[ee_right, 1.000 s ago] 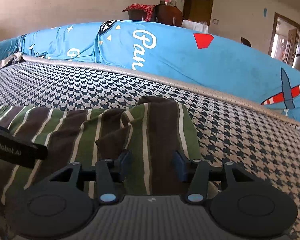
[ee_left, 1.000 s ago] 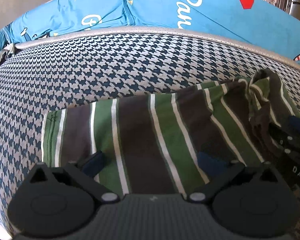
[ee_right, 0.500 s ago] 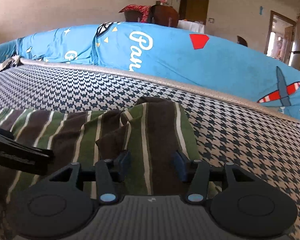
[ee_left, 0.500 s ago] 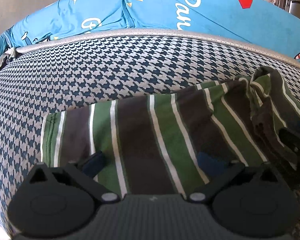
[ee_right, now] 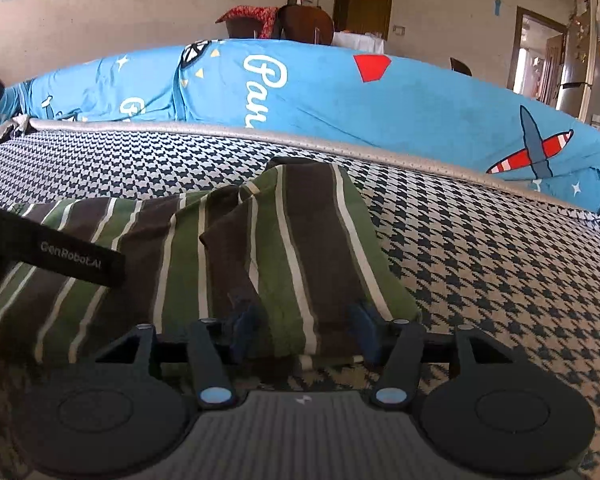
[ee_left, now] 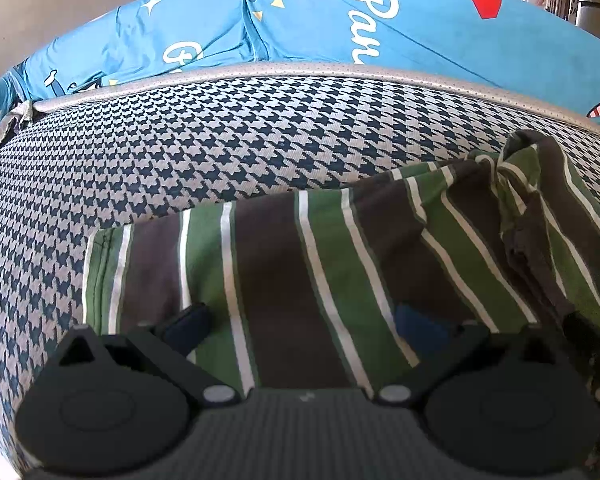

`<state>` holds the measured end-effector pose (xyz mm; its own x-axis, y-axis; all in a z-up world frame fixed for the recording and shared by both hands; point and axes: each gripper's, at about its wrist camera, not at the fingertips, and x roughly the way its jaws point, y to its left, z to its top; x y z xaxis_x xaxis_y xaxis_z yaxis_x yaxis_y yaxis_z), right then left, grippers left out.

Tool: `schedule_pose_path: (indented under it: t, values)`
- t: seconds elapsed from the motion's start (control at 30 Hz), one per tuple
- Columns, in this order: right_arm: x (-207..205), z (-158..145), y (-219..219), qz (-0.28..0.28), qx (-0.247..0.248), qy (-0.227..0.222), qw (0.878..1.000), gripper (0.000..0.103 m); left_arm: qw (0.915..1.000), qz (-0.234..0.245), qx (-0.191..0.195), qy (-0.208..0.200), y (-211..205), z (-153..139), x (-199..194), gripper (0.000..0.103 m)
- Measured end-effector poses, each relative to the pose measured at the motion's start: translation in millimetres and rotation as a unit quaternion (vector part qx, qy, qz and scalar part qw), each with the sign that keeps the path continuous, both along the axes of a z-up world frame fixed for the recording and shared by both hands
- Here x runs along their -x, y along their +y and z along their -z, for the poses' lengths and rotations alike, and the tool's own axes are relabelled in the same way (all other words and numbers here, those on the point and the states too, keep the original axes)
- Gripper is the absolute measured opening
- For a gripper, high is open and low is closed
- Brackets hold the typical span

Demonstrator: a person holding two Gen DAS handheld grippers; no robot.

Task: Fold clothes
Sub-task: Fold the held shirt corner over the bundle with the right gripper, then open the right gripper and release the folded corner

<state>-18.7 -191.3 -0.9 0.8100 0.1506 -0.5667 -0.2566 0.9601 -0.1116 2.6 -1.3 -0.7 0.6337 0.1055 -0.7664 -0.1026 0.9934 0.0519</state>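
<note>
Left gripper (ee_left: 300, 324) spread wide, low over the striped shirt (ee_left: 340, 264). Right gripper (ee_right: 306, 332) open too, fingers straddling the shirt's bunched near edge, lower centre. Shirt flat on houndstooth cushion (ee_right: 500, 264), blue cover (ee_right: 340, 92) behind.

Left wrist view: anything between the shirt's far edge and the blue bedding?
Only bare houndstooth cover, then its grey piping. Nothing lies between the shirt and bedding.

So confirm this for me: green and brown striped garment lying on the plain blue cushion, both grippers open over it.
Wrong surface. The striped garment lies on the houndstooth cushion; the blue cover is behind it, as the right wrist view shows. Left gripper and right gripper are open.
</note>
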Motion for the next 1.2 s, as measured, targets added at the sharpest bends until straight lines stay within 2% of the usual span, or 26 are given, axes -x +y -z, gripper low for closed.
schedule_pose_path:
  t: [0.47, 0.63, 0.8, 0.87, 1.03, 1.2]
  values:
    - [1.4, 8.7, 2.7, -0.007, -0.001, -0.009, 1.000, 0.065, 0.9997, 0.002, -0.003, -0.025, -5.8, 2.1, 15.5, 0.103]
    - [5.2, 7.6, 3.6, -0.006, 0.003, -0.013, 1.000, 0.065, 0.9991, 0.012, -0.027, -0.032, -8.3, -4.2, 31.3, 0.103]
    - [19.5, 2.9, 6.4, 0.000, 0.010, -0.022, 1.000, 0.067, 0.9995, -0.007, -0.003, -0.030, 5.2, -9.2, 49.2, 0.103]
    - [25.8, 0.3, 6.5, -0.006, 0.002, -0.019, 1.000, 0.067, 0.9995, -0.016, 0.007, -0.026, 10.9, -9.5, 55.7, 0.103]
    - [42.0, -10.7, 8.0, -0.025, -0.025, -0.026, 0.999, 0.067, 0.9992, -0.029, 0.002, -0.028, 23.9, -13.9, 71.7, 0.103]
    - [55.6, -18.3, 15.1, -0.071, -0.042, -0.034, 0.996, 0.068, 0.9989, -0.044, 0.010, -0.015, 42.2, -10.1, 85.3, 0.103]
